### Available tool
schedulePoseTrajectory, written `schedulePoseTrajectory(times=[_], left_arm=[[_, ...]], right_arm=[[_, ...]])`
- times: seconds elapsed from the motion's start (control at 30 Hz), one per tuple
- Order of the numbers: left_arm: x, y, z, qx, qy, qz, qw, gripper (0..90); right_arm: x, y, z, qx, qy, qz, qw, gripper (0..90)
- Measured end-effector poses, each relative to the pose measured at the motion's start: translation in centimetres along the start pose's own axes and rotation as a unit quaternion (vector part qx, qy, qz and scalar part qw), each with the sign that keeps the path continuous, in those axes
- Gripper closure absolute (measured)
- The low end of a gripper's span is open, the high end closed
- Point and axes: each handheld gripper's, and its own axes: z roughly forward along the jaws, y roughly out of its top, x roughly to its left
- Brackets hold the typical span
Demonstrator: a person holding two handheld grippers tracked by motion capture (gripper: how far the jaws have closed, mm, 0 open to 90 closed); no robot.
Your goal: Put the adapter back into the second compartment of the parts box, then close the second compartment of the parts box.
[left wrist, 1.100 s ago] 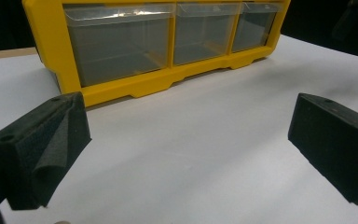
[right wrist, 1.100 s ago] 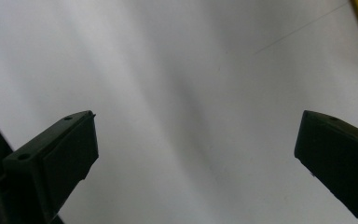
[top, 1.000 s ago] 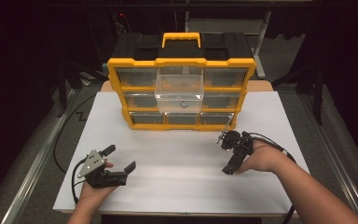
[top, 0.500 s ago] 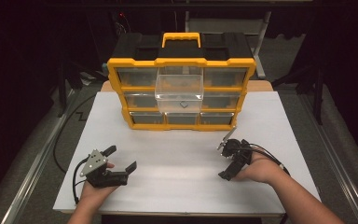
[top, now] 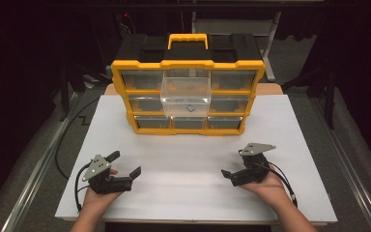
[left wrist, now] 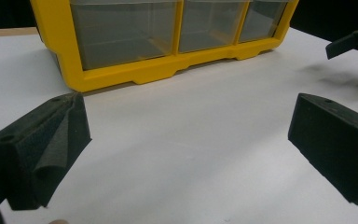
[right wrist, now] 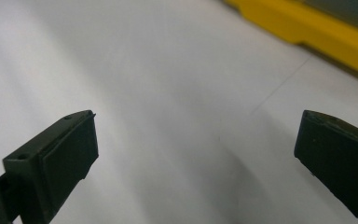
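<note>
1. Left gripper: held in the left hand low over the near left part of the white tabletop; jaws spread wide, nothing between them, pointed toward the cabinet.
2. Right gripper: held in the right hand over the near right part of the tabletop; jaws spread wide, nothing between them, pointed toward table centre.
3. Both grippers well apart from each other and from the cabinet.
4. Yellow drawer cabinet: upright at the far middle of the tabletop, black carry handle side up, three rows of clear drawers.
5. Clear drawer: middle column, pulled forward out of the cabinet front; small dark item seen at its bottom, kind not discernible.
6. Left gripper view: bottom drawer row and yellow frame ahead; right gripper at the far right edge.
</note>
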Motion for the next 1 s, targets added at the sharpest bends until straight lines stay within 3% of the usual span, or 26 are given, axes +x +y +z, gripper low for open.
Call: schedulePoseTrajectory(times=[0.17, 0.3, 0.43, 0.67, 0.8, 0.9, 1.0], left_arm=[[0.0, 0.0, 0.3, 0.012, -0.005, -0.003, 0.9999, 0.3], [0.1, 0.1, 0.3, 0.014, 0.001, -0.002, 0.9999, 0.3], [0.2, 0.1, 0.4, 0.016, 0.007, 0.000, 0.9998, 0.3], [-0.1, 0.0, 0.6, 0.021, 0.011, 0.009, 0.9997, 0.3], [-0.1, 0.0, 0.6, 0.020, 0.012, 0.011, 0.9997, 0.3], [0.0, -0.1, 0.5, 0.018, 0.016, 0.008, 0.9997, 0.3], [0.0, -0.1, 0.4, 0.016, 0.017, 0.005, 0.9997, 0.3]], right_arm=[[0.5, -1.2, -0.9, -0.083, -0.014, 0.027, 0.9961, 0.2], [0.5, -1.9, -2.3, -0.134, -0.031, 0.052, 0.9891, 0.2], [0.0, -3.0, -3.5, -0.166, -0.056, 0.063, 0.9826, 0.2], [-0.9, -3.8, -4.5, -0.185, -0.062, 0.076, 0.9779, 0.2], [-1.0, -3.8, -4.5, -0.182, -0.069, 0.067, 0.9787, 0.2], [-0.9, -3.8, -4.4, -0.171, -0.069, 0.056, 0.9813, 0.2], [-0.7, -3.7, -4.4, -0.174, -0.071, 0.054, 0.9807, 0.2]])
